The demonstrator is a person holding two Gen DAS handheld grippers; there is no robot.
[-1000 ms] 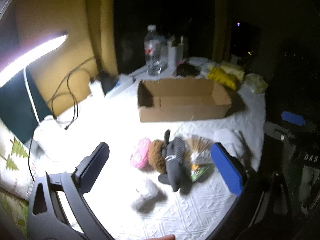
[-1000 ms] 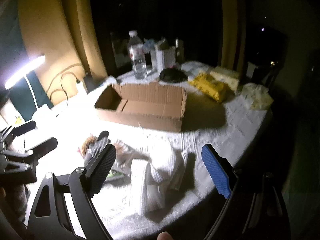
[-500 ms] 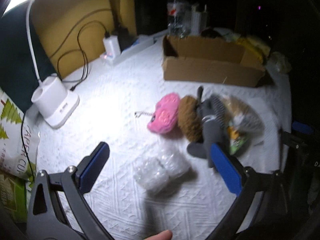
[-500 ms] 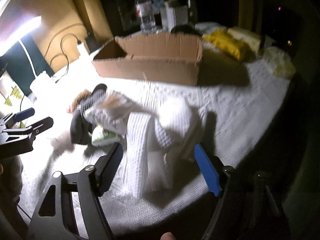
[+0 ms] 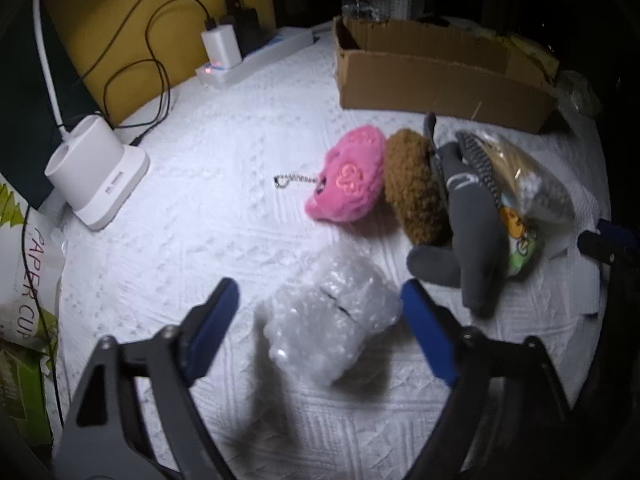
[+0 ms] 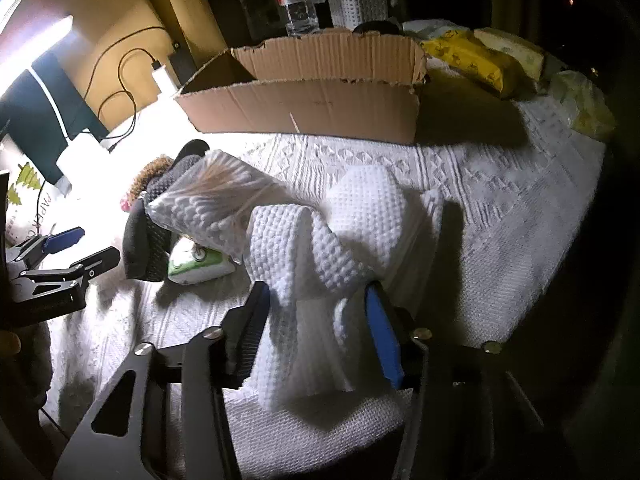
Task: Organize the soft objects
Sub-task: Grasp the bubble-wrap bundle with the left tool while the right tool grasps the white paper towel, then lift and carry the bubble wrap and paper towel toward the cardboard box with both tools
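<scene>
A table covered with a bumpy white cloth holds everything. On it lie a roll of bubble wrap, a pink fluffy toy with a small chain, a brown fuzzy toy touching it, and a gray soft toy next to that. A clear bag, maybe full of cotton swabs, leans on the gray toy. A white waffle towel lies beside the bag. Farther back sit an open cardboard box, a white lamp base and a power strip.
</scene>
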